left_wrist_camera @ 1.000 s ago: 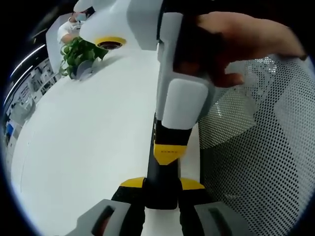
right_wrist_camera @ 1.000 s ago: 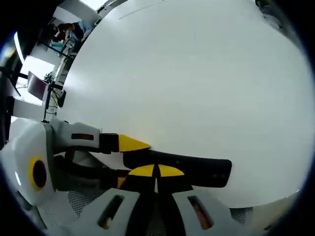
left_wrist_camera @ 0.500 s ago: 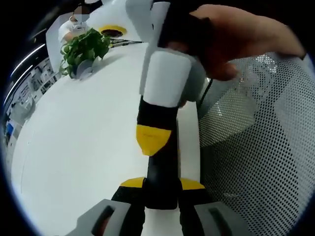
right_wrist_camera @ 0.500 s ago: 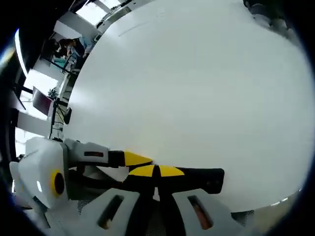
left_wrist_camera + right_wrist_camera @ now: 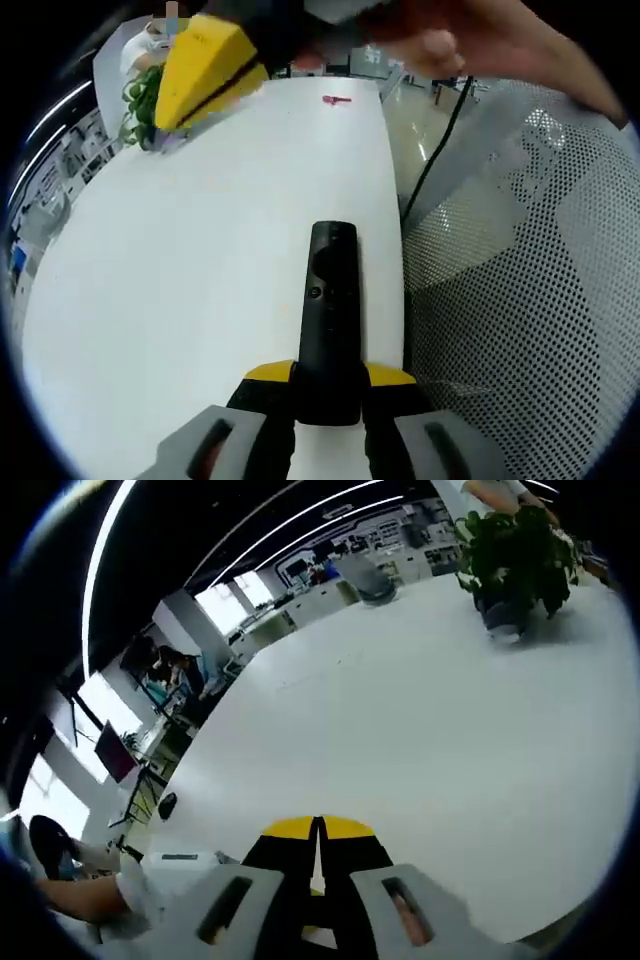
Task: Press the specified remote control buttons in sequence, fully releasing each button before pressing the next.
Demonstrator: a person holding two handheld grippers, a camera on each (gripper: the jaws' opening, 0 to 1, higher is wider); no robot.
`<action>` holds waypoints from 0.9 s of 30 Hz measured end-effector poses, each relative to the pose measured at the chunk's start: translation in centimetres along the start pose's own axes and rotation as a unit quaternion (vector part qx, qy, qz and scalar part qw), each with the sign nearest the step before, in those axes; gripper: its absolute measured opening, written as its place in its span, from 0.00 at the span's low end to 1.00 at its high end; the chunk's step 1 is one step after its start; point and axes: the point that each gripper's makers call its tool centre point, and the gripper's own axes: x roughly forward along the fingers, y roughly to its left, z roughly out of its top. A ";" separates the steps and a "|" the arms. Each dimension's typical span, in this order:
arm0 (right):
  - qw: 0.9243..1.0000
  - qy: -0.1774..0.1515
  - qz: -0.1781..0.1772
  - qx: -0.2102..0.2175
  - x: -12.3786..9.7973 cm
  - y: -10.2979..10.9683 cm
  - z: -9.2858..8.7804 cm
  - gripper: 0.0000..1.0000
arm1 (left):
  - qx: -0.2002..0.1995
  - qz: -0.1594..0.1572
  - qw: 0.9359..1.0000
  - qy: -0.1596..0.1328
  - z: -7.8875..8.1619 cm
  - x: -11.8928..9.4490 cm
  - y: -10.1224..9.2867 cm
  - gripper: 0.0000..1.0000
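The right gripper (image 5: 205, 65) has lifted off the remote (image 5: 331, 310) to the upper left, jaws pressed together, so that button is let go. The left gripper (image 5: 330, 385) pinches the remote's near end over the white surface (image 5: 180, 300).

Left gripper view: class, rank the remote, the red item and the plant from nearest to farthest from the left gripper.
1. Remote: held between the left gripper's jaws.
2. Plant: far table edge, upper left.
3. Red item: far end of the table; too close to call against the plant.
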 end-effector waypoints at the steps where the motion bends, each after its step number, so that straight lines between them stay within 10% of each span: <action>1: 1.000 -0.022 -0.003 -0.012 -1.0 -0.1 0.9 0.00 | -0.001 0.000 1.000 0.001 0.0 0.0 0.0 0.24; 16: 0.975 -0.167 -0.071 -0.130 -10.3 -1.5 3.4 0.44 | 0.005 0.006 1.000 0.013 -0.1 0.0 0.0 0.25; 27: 0.958 -0.170 -0.112 -0.200 -10.6 -2.1 3.4 0.56 | 0.009 0.005 1.000 0.010 -0.2 -0.1 0.1 0.25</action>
